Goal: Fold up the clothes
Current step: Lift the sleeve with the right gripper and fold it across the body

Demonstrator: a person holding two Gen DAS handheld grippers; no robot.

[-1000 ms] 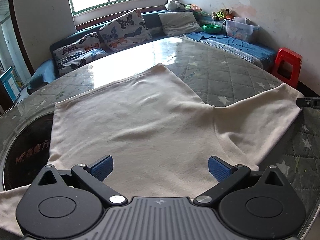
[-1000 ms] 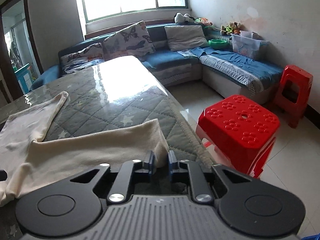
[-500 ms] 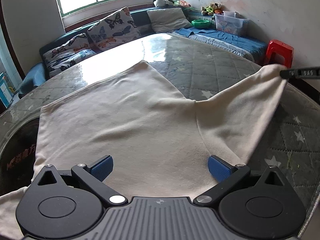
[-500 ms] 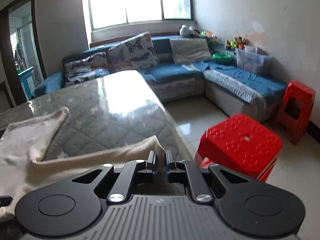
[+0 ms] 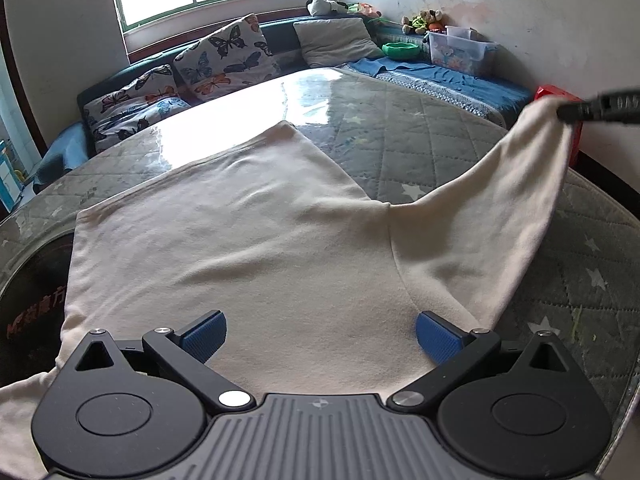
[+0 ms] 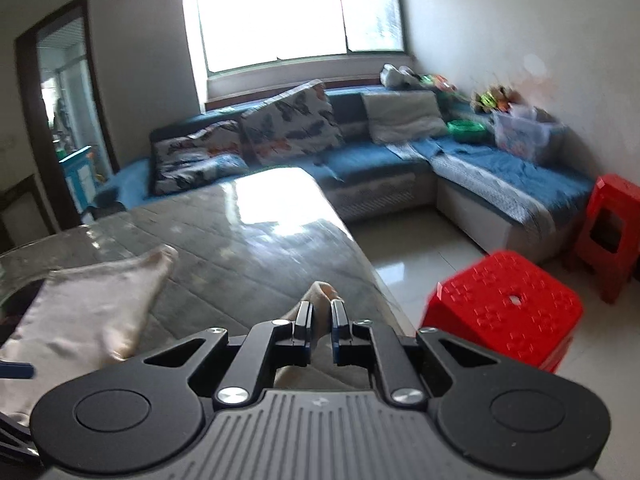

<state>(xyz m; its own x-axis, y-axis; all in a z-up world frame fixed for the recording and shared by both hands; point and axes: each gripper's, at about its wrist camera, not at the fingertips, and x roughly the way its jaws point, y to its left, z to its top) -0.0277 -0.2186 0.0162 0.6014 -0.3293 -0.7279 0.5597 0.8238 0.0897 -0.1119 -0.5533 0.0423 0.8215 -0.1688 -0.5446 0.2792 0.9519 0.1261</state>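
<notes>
A cream garment lies spread on the quilted grey table. My left gripper is open and hovers low over the garment's near part, with its blue pads wide apart. My right gripper is shut on the end of the garment's right sleeve and holds it raised above the table. In the left wrist view that sleeve rises to the right gripper's fingers at the far right. The garment's body also shows in the right wrist view.
A glass-topped table edge runs close to a red stool. A second red stool stands by the blue corner sofa. Butterfly cushions and a plastic box sit behind the table. A dark round inset lies at left.
My right gripper has lifted the sleeve end up off the table and carried it higher. My left gripper stays open over the garment, with little movement.
</notes>
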